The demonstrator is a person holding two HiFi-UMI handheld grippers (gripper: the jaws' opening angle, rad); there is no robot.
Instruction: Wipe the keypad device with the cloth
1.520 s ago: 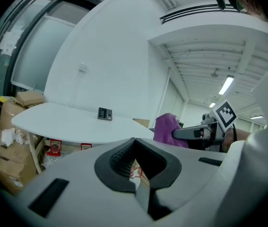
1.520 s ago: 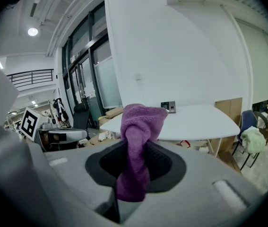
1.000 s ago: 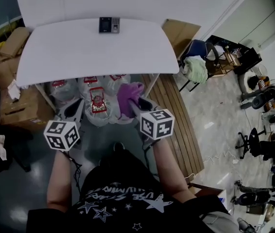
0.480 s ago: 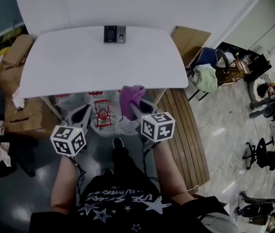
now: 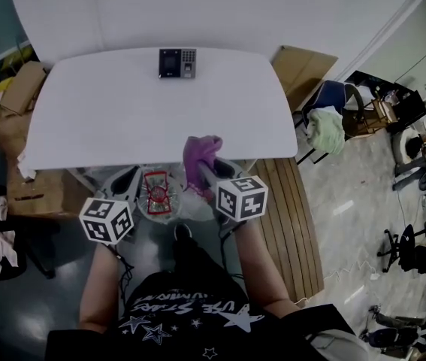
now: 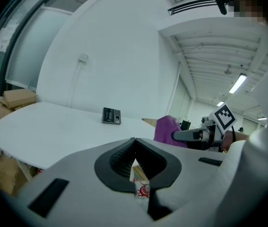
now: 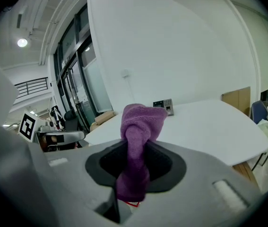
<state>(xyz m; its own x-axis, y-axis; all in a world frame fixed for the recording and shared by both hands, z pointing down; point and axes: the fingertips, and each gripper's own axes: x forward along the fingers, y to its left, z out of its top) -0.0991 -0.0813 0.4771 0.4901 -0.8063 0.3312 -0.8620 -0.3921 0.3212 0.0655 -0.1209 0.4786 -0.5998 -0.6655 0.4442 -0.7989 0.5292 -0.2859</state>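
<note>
Approach step | My right gripper [image 5: 206, 177] pinched the purple cloth [image 5: 200, 152]; left gripper [image 5: 128, 180] closed, empty | keypad device [image 5: 177, 62] sat well apart across the table [image 5: 107, 119]; a long reach likely came next.

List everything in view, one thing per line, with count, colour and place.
table: one, white, centre of the head view
keypad device: one, dark, at the table's far edge
cloth: one, purple, sticking up from the right gripper over the table's near edge
bags: a few, clear with red print, under the table's near edge
cardboard boxes: several, brown, left of the table
cardboard sheet: one, brown, right of the table
chair: one, blue, further right, with pale green fabric on it
wooden slats: brown, on the floor at right
left gripper: grey, jaws together, empty
right gripper: grey, clamped on the cloth
forearms: two, behind the grippers
</note>
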